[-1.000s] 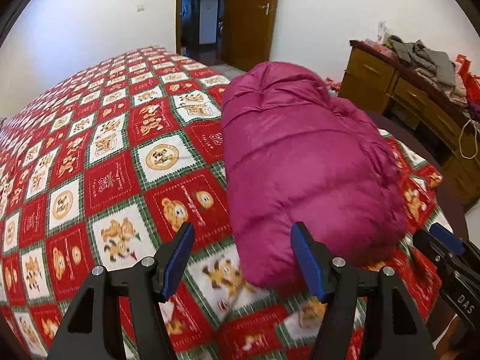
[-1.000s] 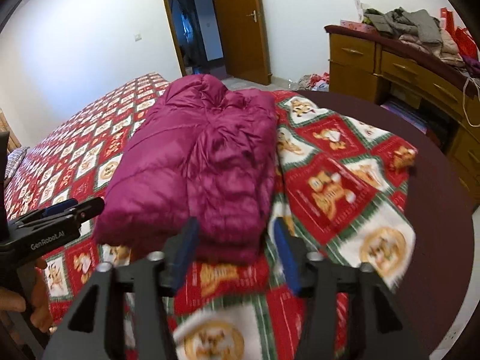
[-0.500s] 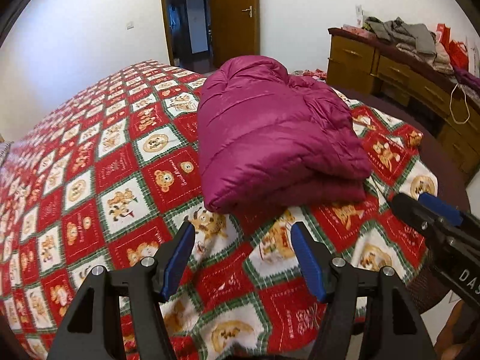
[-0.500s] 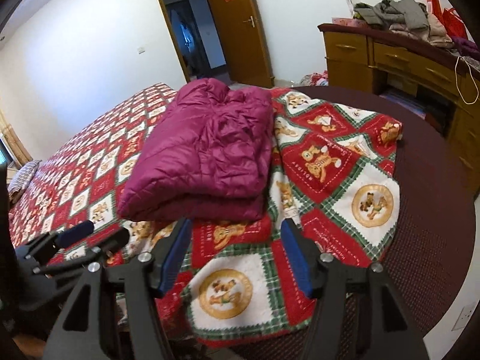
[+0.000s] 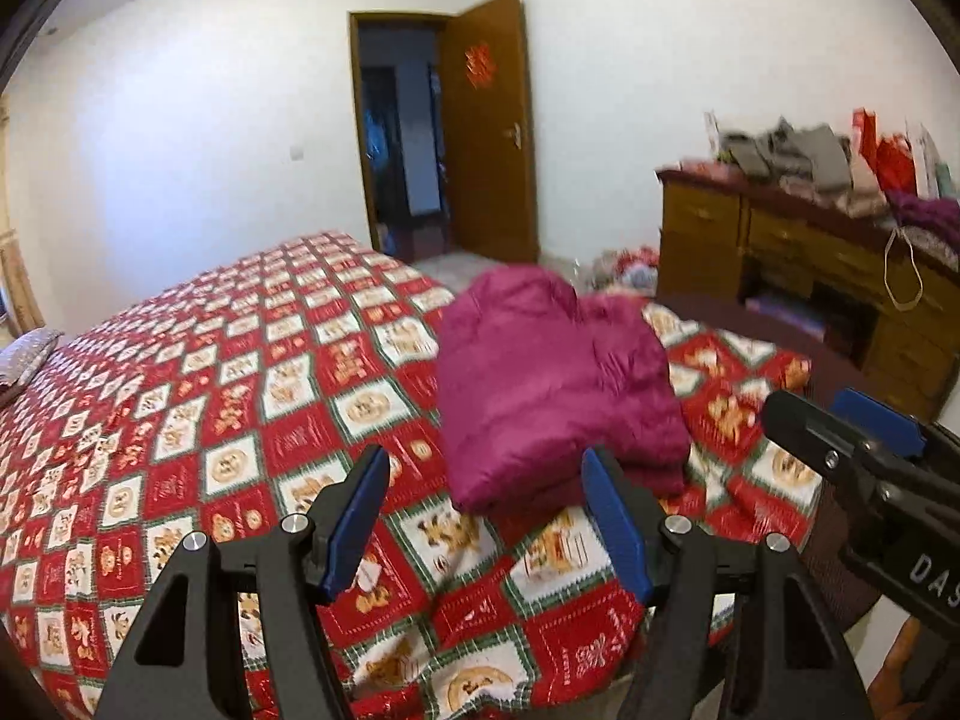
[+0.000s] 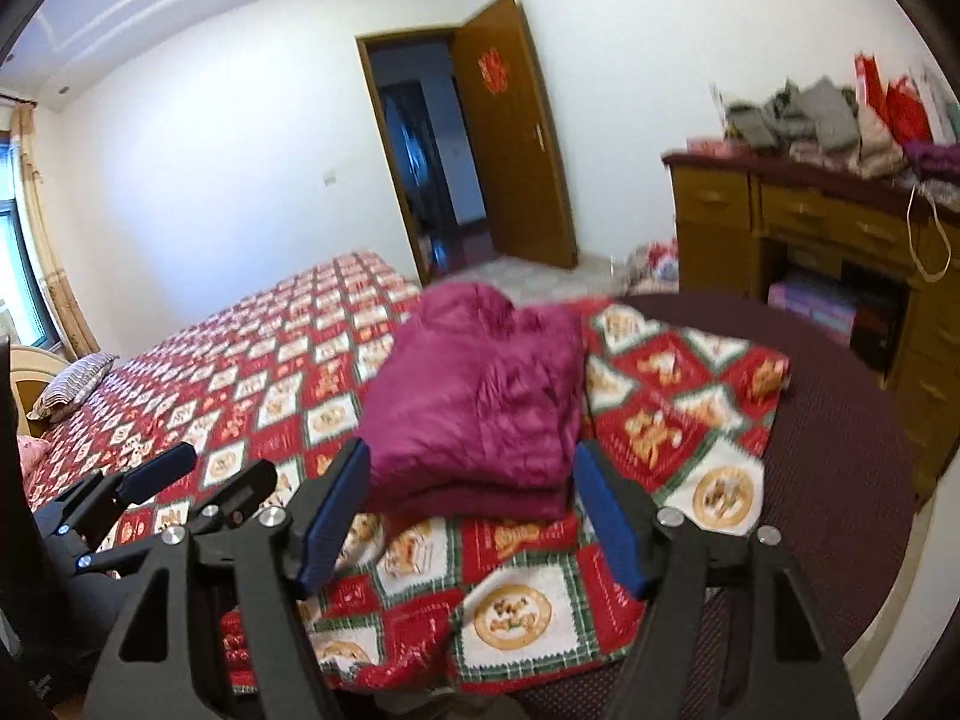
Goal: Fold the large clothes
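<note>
Left wrist view: left gripper [image 5: 486,516] jaws apart, nothing between the blue pads. Right gripper [image 6: 471,510] also empty; its jaws have just been opening wider. Both are clear of the fabric. Folded magenta down jacket [image 5: 558,384] lies on the red bear-print bedspread [image 5: 240,420], near the bed's corner, just ahead of both grippers. Wooden dresser [image 5: 798,252] with piled clothes [image 5: 798,156] stands beyond, by the open door [image 5: 489,126].
</note>
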